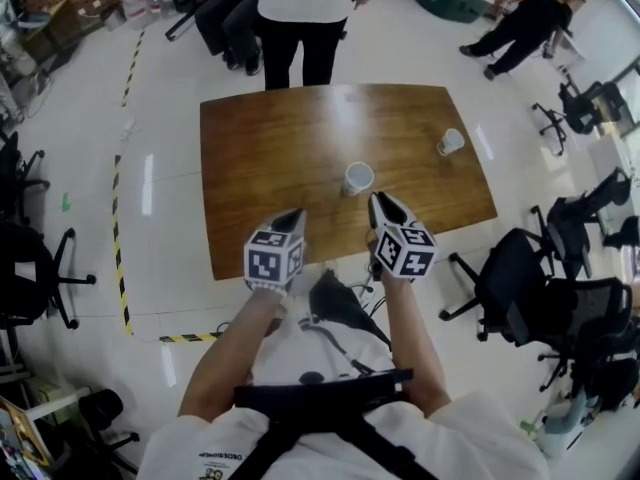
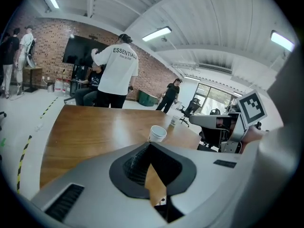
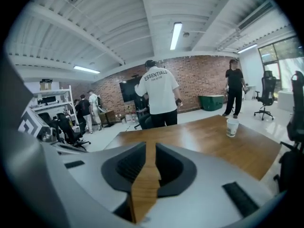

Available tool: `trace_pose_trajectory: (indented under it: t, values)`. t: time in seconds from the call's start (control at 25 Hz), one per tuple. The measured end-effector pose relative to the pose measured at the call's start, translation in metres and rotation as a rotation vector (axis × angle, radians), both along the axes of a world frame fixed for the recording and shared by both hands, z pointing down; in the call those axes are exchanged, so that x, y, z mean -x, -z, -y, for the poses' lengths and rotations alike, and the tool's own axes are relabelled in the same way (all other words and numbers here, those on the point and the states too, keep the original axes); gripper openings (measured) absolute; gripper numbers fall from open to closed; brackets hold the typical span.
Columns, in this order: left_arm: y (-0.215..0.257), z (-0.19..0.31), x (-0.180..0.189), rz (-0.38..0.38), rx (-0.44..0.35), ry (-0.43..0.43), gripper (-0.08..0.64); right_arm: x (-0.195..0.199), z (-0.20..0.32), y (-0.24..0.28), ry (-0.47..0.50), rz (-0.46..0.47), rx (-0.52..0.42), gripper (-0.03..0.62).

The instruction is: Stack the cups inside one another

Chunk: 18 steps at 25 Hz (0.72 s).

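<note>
Two white paper cups stand upright and apart on the brown wooden table (image 1: 270,158): one near the middle (image 1: 357,178), the other near the right edge (image 1: 450,142). My left gripper (image 1: 292,215) hovers over the front edge, short and left of the near cup; its tips meet with nothing between them. My right gripper (image 1: 376,202) hangs just in front of that cup, its jaws a narrow gap apart and empty. The left gripper view has both cups, near (image 2: 157,133) and far (image 2: 173,121). Only one cup (image 3: 232,127) appears in the right gripper view, far right.
A person in a white shirt (image 1: 303,13) stands at the table's far edge, with others seated and standing beyond. Black office chairs (image 1: 520,278) crowd the right side. Yellow-black tape (image 1: 122,268) marks the floor on the left.
</note>
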<state>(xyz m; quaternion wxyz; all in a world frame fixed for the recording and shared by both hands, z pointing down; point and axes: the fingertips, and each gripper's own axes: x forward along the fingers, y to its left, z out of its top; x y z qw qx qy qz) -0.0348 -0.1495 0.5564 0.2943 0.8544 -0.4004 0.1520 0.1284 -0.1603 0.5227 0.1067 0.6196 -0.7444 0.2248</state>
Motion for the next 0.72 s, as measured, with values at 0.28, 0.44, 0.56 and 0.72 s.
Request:
trace_pose_trajectory:
  t: [0.28,0.44,0.56,0.72]
  values:
    - [0.009,-0.012,0.000,-0.007,-0.014,-0.052,0.000,0.011,-0.019,0.006,-0.032,0.014,-0.007,0.089]
    - [0.012,-0.020,-0.007,-0.013,-0.028,-0.090,0.000,0.008,-0.034,0.005,-0.047,0.004,0.005,0.090]
    - [0.014,-0.025,-0.018,-0.015,-0.033,-0.120,0.000,-0.006,-0.041,0.006,-0.072,0.005,-0.002,0.091]
    - [0.022,-0.028,-0.044,-0.038,-0.035,-0.145,0.000,-0.030,-0.041,0.009,-0.095,0.018,-0.022,0.092]
